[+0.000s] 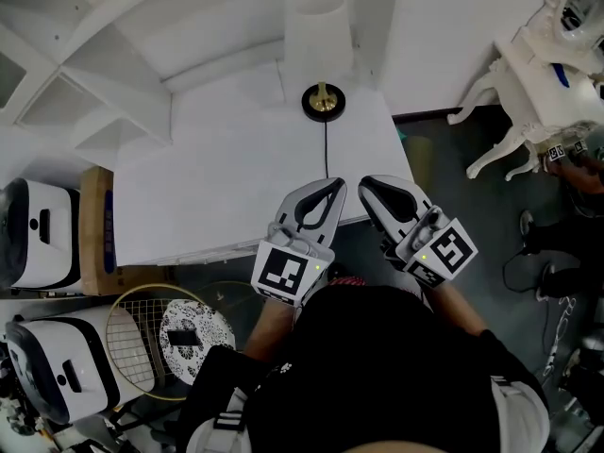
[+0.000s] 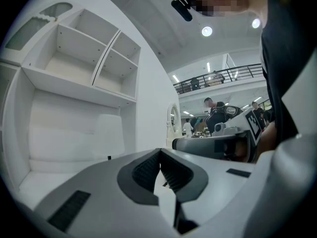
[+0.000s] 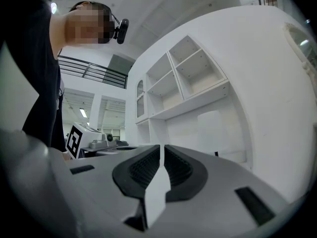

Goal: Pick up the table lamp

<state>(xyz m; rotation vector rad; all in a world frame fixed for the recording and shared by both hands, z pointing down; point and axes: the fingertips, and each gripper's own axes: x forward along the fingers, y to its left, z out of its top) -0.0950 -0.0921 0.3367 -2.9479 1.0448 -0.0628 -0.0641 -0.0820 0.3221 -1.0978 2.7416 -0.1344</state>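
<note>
The table lamp stands at the back of the white desk [image 1: 226, 177], with a white cylinder shade [image 1: 318, 22] over a round black base with a brass stem [image 1: 323, 101]. Its black cord [image 1: 327, 154] runs toward the desk's front edge. My left gripper [image 1: 334, 186] and right gripper [image 1: 369, 185] hover side by side over that front edge, both shut and empty, well short of the lamp. The pale shade [image 2: 110, 135] shows ahead in the left gripper view beyond the closed jaws [image 2: 160, 151]. In the right gripper view the shade [image 3: 214, 128] stands past the shut jaws [image 3: 162, 148].
A white shelf hutch [image 1: 85, 92] rises over the desk's back and left. An ornate white chair [image 1: 528, 83] stands at the right. Left of the desk on the floor are a wooden box [image 1: 94, 225], two white devices [image 1: 42, 234] and a racket [image 1: 151, 333].
</note>
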